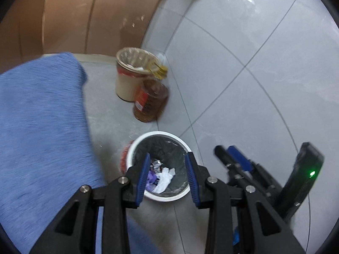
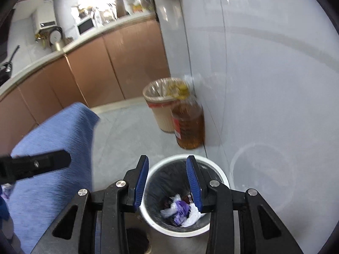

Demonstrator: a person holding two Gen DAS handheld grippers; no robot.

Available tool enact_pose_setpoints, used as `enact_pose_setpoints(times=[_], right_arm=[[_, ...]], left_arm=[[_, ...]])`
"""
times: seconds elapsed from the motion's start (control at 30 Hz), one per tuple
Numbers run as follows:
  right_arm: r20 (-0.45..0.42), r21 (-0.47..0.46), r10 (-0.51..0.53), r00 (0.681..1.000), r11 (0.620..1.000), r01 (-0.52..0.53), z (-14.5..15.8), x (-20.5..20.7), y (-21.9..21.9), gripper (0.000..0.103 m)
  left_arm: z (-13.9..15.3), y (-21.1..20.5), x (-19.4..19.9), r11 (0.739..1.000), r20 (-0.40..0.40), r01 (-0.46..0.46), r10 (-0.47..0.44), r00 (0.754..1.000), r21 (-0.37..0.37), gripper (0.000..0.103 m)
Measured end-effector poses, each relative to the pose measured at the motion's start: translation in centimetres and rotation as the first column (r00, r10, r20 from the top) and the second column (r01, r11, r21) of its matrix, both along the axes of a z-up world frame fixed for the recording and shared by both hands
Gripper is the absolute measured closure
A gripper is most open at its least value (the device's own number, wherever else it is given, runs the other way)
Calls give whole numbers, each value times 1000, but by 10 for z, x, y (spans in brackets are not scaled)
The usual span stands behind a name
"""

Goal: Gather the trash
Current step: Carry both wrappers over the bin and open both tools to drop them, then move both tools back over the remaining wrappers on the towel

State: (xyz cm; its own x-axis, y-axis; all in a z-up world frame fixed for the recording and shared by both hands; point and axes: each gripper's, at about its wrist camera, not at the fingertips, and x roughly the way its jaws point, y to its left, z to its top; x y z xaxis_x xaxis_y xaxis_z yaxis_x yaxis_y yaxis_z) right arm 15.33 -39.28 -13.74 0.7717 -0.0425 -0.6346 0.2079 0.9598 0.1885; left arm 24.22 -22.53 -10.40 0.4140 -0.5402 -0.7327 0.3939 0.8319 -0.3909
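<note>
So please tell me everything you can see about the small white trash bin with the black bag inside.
The white trash bin is round, looks like plastic, and stands upright on the grey floor near the tiled wall. A black bag lines it up to the rim. At the bottom lies crumpled white and purple trash; it is far from full. Both pairs of jaws are open above it, touching nothing. Something red shows at its side in the left wrist view.

The floor (image 1: 264, 67) was pale grey tile with thin dark grout lines, glossy under overhead light. Brown cabinets (image 2: 118, 63) ran along the far left, topped by a light counter (image 2: 70, 44) — crowded with a white microwave (image 2: 85, 25) and blurred kitchen items. On the right rose a glossy pale wall (image 2: 264, 74), meeting the floor in a dark seam.
</note>
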Motion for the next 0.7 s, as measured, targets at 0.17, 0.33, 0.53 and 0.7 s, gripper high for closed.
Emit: enact_pose_setpoints(times=[0.17, 0.33, 0.53, 0.7], right_arm=[[87, -24, 65, 994, 998, -63, 44, -18, 31, 66], [155, -58, 143, 977, 989, -136, 79, -33, 65, 66], [202, -93, 235, 951, 971, -220, 108, -50, 107, 66], [220, -108, 307, 926, 951, -289, 126, -55, 134, 65]], left_arm=[[34, 54, -30, 997, 88, -74, 72, 993, 15, 70], [55, 105, -57, 989, 155, -144, 137, 978, 35, 70], [69, 171, -83, 971, 214, -231, 214, 953, 60, 70], [66, 228, -98, 947, 241, -306, 275, 931, 102, 70]])
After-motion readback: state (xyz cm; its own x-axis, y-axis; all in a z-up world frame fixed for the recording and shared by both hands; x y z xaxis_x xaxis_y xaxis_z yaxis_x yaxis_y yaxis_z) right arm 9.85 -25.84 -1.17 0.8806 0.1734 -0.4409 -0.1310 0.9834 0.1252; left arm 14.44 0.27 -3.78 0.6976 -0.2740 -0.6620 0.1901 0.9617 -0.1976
